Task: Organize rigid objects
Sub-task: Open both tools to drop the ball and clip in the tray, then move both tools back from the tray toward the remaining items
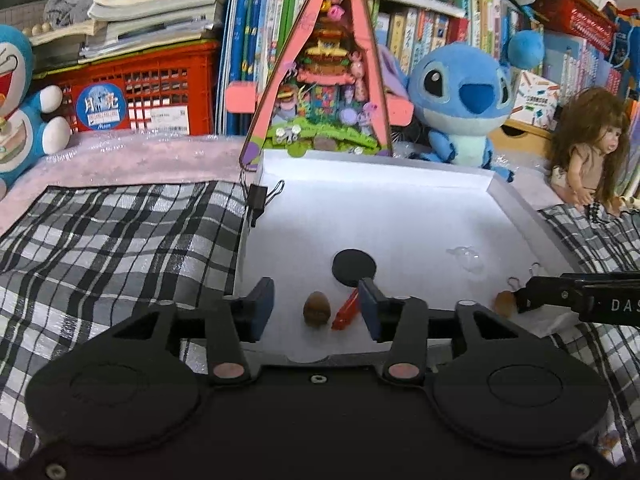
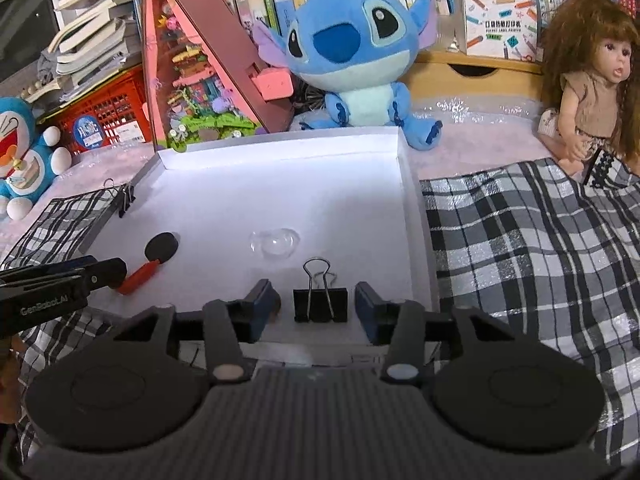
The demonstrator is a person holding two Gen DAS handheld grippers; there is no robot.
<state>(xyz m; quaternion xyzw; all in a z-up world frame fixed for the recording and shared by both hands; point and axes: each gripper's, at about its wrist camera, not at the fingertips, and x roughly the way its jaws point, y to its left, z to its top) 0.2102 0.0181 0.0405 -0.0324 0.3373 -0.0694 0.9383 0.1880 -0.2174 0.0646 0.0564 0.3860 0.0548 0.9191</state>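
In the white tray: both tongs hovered low over the near edge of the shallow white cardboard tray, which sat on a black-and-white checked cloth.
Left tongs: the left gripper stood with its jaws apart, gripping nothing.
Between the left jaws: a small brown egg-shaped nut and a red plastic piece with a round black disc head lay side by side on the tray floor, neither touched by a pad; they looked set down there together, probably as 1 group.
Right tongs: the right gripper was likewise parted, with clear gaps on both sides of what lay between its jaws.
Between the right jaws: a black metal binder clip with silver wire handles rested flat, handles pointing away from the tongs, free of both pads.
Ahead of the right tongs: a clear plastic dome sat alone mid-tray.
Far left of both tongs: a second black binder clip pinched the tray's left wall, seemingly to hold the cloth to it.
Judgement: 3 small rigid pieces sat gathered along the near edge, so sorting seemed partly done; the dome seemed unsorted.
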